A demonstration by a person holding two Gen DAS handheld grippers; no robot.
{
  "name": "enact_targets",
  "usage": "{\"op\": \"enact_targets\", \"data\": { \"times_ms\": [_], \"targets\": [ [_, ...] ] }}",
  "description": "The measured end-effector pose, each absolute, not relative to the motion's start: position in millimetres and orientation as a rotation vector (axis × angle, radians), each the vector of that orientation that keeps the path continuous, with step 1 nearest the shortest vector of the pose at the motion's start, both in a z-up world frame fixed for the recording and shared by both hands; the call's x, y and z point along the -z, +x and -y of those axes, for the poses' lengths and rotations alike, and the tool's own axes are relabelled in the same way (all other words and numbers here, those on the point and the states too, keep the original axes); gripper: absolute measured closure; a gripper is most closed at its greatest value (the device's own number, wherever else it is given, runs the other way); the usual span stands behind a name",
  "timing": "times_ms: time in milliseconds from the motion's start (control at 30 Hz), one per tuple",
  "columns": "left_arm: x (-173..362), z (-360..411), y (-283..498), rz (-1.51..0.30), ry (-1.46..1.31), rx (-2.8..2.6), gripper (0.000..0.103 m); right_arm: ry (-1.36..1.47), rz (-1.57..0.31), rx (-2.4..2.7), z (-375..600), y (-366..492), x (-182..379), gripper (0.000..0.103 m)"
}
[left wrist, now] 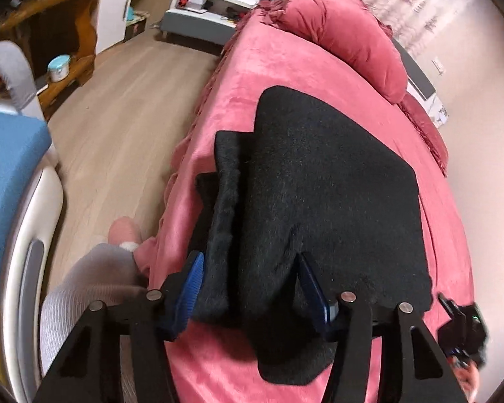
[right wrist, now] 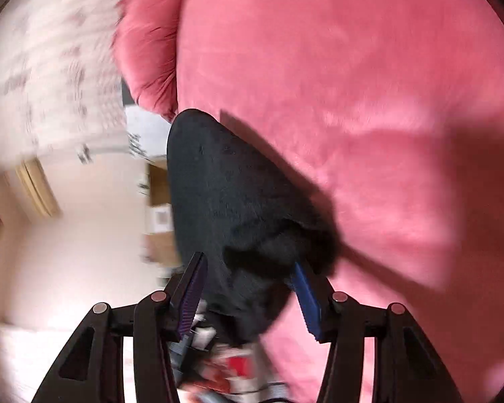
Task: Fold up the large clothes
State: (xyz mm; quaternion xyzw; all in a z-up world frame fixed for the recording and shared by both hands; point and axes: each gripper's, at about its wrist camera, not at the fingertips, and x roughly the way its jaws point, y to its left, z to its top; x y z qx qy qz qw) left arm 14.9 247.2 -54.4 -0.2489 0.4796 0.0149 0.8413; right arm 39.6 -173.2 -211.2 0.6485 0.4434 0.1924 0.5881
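Observation:
A large black fuzzy garment [left wrist: 326, 201] lies partly folded on a pink bedspread [left wrist: 252, 77]. My left gripper [left wrist: 248, 268] is open, its blue pads either side of the garment's near edge, which bunches up between them. My right gripper [right wrist: 248, 268] is open too, with a raised fold of the same black garment [right wrist: 225, 194] between its pads [right wrist: 305, 295]; the view is motion-blurred. The right gripper also shows at the lower right of the left wrist view [left wrist: 463, 329].
A pink pillow [left wrist: 346, 33] lies at the head of the bed. A wood floor [left wrist: 124, 107] runs along the bed's left side, with a wooden shelf [left wrist: 60, 33] and a blue and white object [left wrist: 13, 174]. My foot [left wrist: 124, 231] is by the bed.

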Motion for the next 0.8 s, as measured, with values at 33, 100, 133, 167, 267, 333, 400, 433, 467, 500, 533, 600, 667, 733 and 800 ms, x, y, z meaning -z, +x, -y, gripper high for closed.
{"op": "enact_targets", "data": {
  "times_ms": [33, 100, 133, 167, 267, 333, 400, 433, 467, 500, 533, 600, 667, 733, 800],
  "targets": [
    [55.3, -245.8, 16.4, -1.025, -0.532, -0.039, 0.042, 1.536, -1.046, -0.427, 171.0, 43.9, 218.0, 0.051],
    [55.3, -239.7, 18.8, -1.049, -0.515, -0.055, 0.038, 1.582, -1.078, -0.373, 166.7, 50.3, 230.2, 0.055],
    [54.2, -234.7, 19.6, -1.058, -0.490, -0.058, 0.037, 1.615, -1.083, -0.352, 167.6, 51.5, 235.8, 0.060],
    [54.8, -227.3, 21.8, -1.072, -0.444, -0.064, 0.037, 1.635, -1.086, -0.334, 167.2, 51.8, 239.8, 0.063],
    [55.4, -208.3, 24.3, -1.070, -0.279, -0.095, 0.067, 1.545, -1.077, -0.341, 169.7, 52.6, 228.8, 0.076],
    [52.0, -211.9, 24.6, -1.067, -0.283, -0.052, 0.076, 1.465, -1.068, -0.364, 171.4, 54.8, 214.0, 0.080],
    [41.0, -230.7, 24.2, -1.055, -0.375, 0.032, 0.081, 1.434, -1.045, -0.411, 173.7, 56.9, 197.2, 0.082],
    [32.7, -245.9, 22.4, -1.032, -0.463, 0.089, 0.081, 1.397, -1.023, -0.452, 177.7, 56.8, 186.3, 0.083],
    [26.4, -257.0, 20.8, -1.011, -0.513, 0.125, 0.082, 1.346, -0.996, -0.493, 179.6, 53.7, 172.3, 0.084],
    [19.9, -266.6, 18.8, -0.988, -0.542, 0.149, 0.083, 1.282, -0.958, -0.535, 177.9, 53.5, 159.0, 0.084],
    [16.0, -275.2, 16.6, -0.969, -0.551, 0.160, 0.085, 1.225, -0.915, -0.571, 175.7, 50.8, 146.6, 0.085],
    [17.9, -284.6, 13.2, -0.945, -0.501, 0.133, 0.103, 1.168, -0.860, -0.609, 173.3, 45.9, 135.2, 0.085],
    [41.5, -291.3, 12.1, -0.979, -0.328, -0.036, 0.103, 1.166, -0.886, -0.570, 175.1, 45.1, 150.6, 0.085],
    [57.9, -297.7, 3.8, -1.008, -0.379, -0.035, 0.103, 1.097, -0.972, -0.441, 179.0, 47.3, 181.5, 0.084],
    [49.1, -291.7, -17.3, -0.901, -0.480, 0.060, 0.097, 1.184, -1.021, -0.406, 187.9, 42.9, 209.9, 0.081]
  ]
}}
